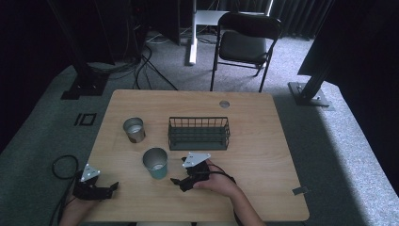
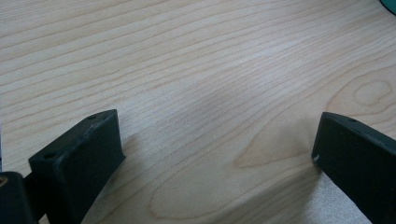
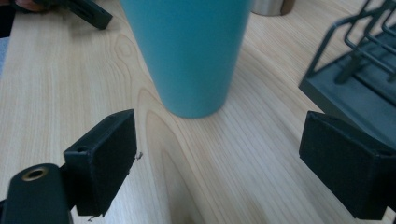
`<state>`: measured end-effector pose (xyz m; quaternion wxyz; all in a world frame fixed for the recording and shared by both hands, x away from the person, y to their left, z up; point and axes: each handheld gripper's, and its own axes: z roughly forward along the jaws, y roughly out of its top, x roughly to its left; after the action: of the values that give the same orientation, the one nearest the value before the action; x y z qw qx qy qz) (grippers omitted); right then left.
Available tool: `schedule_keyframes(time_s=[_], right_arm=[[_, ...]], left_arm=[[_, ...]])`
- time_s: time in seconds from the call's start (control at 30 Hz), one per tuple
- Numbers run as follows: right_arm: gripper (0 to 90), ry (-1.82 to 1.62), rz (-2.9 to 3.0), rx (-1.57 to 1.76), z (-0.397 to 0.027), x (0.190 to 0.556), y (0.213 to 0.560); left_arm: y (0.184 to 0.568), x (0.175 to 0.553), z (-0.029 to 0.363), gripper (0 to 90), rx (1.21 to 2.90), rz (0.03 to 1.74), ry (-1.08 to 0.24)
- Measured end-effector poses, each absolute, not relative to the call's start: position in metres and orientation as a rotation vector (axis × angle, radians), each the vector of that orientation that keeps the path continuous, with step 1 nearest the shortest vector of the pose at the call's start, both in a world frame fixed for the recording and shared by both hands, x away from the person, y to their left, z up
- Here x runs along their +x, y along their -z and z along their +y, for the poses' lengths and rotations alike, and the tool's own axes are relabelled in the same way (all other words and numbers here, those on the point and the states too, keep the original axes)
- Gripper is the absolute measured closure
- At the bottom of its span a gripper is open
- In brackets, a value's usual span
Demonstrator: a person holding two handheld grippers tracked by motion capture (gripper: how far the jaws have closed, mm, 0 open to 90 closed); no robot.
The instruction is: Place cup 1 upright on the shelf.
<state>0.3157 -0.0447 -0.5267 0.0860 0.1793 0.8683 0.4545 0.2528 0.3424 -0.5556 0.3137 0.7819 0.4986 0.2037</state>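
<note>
A teal cup (image 1: 155, 163) stands upright on the wooden table (image 1: 254, 141), front of centre. My right gripper (image 1: 179, 171) sits just right of it, held by a hand, its jaws pointing at the cup. In the right gripper view the teal cup (image 3: 198, 51) stands a short way beyond the right gripper (image 3: 219, 172), which is open and holds nothing. My left gripper (image 1: 112, 189) rests at the table's front left corner. In the left gripper view the left gripper (image 2: 217, 158) is open over bare wood (image 2: 201, 70).
A steel cup (image 1: 134, 129) stands behind and left of the teal one. A dark wire rack (image 1: 199, 133) sits mid-table; its corner (image 3: 355, 70) lies close to my right jaw. A folding chair (image 1: 244, 44) and stand legs lie beyond the far edge.
</note>
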Motion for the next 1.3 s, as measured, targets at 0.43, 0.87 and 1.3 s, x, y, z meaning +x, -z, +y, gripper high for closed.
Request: schedule_keyframes(time_s=[0.43, 0.87, 1.3], right_arm=[[10.9, -1.424, 2.557, 0.492, -0.023, 0.315, 0.519], [10.9, -1.498, 2.506, 0.464, -0.009, 0.316, 0.520], [10.9, -1.607, 2.400, 0.504, 0.008, 0.319, 0.522]], left_arm=[[0.556, 0.253, 0.342, 2.3, 2.062, 1.315, -0.538], [0.556, 0.253, 0.342, 2.3, 2.062, 1.315, -0.538], [0.556, 0.253, 0.342, 2.3, 2.062, 1.315, -0.538]])
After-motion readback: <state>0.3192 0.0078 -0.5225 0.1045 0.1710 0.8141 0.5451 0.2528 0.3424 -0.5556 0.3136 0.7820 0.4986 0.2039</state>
